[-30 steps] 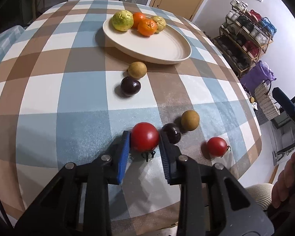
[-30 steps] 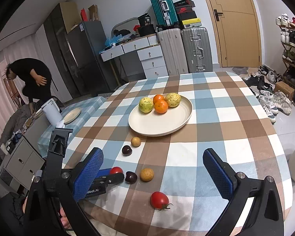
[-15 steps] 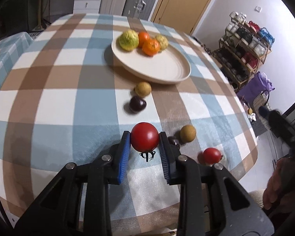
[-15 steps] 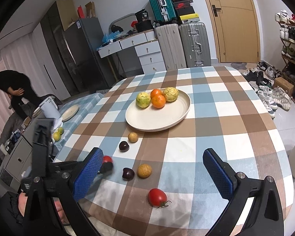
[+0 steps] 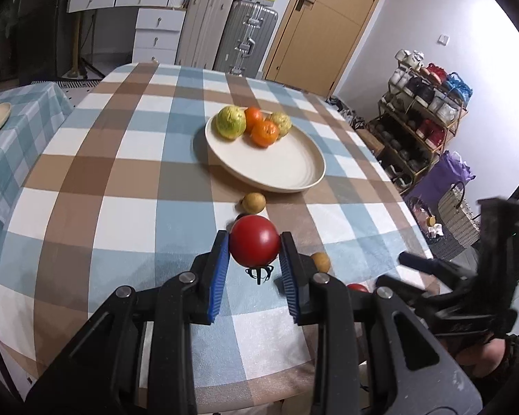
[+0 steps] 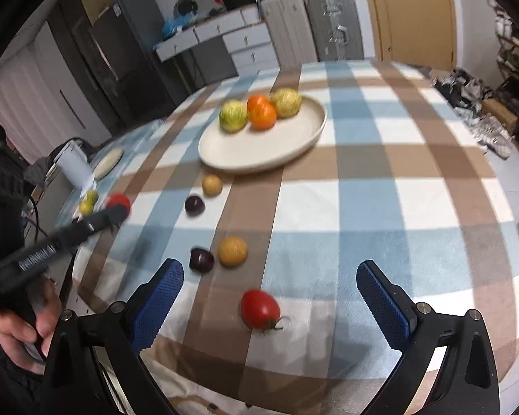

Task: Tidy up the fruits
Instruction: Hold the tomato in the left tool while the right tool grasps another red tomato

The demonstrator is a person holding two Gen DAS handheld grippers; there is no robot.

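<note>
My left gripper [image 5: 255,249] is shut on a red tomato [image 5: 255,241], held above the checked tablecloth. Ahead of it lies a cream plate [image 5: 287,169] holding a green fruit [image 5: 230,121], two oranges [image 5: 264,133] and a yellowish fruit [image 5: 281,121]. My right gripper [image 6: 270,288] stands wide open, low over the table's near edge, with a second red tomato [image 6: 260,309] lying between and just ahead of its fingers. Two dark plums [image 6: 201,259] [image 6: 194,205] and two tan round fruits [image 6: 233,250] [image 6: 212,185] lie loose on the cloth. In the right wrist view the left gripper [image 6: 116,209] shows at left with its tomato.
The round table [image 6: 415,190] has bare cloth on its right half. A side table at left carries a small plate [image 6: 108,162], a white jug [image 6: 74,167] and small green fruits [image 6: 88,202]. Suitcases, drawers, a door and a shoe rack [image 5: 429,110] stand beyond.
My left gripper has lifted the tomato off the cloth and tilted up toward the plate. My right gripper has dropped lower toward the second tomato near the table's edge.
</note>
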